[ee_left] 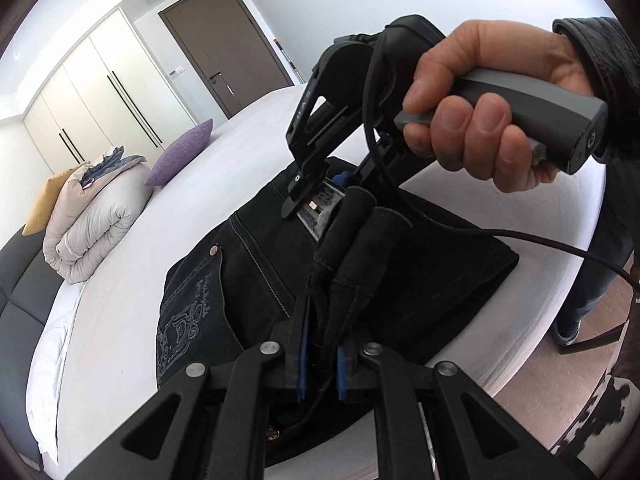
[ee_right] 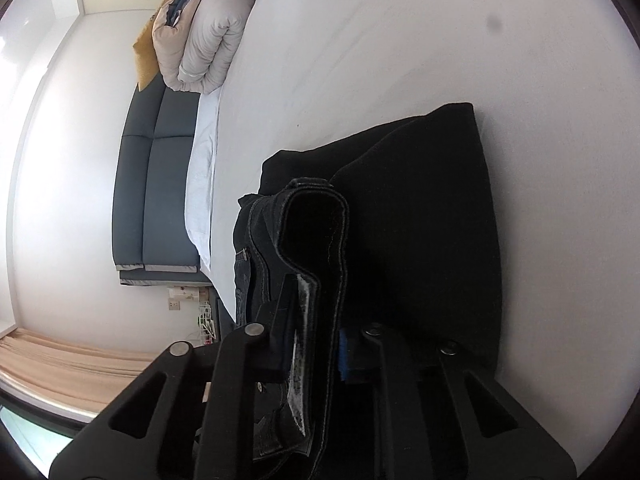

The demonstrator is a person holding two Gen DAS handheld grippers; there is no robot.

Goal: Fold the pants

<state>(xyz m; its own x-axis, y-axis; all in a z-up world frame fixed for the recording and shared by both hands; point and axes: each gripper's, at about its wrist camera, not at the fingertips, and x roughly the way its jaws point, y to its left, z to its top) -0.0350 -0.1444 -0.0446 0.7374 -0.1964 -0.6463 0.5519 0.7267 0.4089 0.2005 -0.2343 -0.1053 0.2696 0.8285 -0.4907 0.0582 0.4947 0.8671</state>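
Clamping a bunched fold of black denim between their blue pads, the fingers of the left gripper stand nearly closed on the pants; two rolled ridges of cloth rise from the grip and run forward. Seen from the right wrist, the right gripper is likewise closed on the garment: a thick hemmed edge with pale stitching and a grey-white label stands upright between its fingers, curling over in a loop ahead of them. From the left wrist view the same right gripper appears further off, its tips down at the waistband beside a grey patch, with the person's right hand wrapped around the grey handle, a dark sleeve at the wrist, and a black cable trailing across the cloth. Already doubled into a compact dark stack, the pants lie on the white bed near its edge, a back pocket with pale embroidery and a metal rivet facing up. Well apart toward the head of the bed lie a rolled beige duvet, a purple cushion and a yellow cushion. Beyond stand white wardrobe doors and a brown door.
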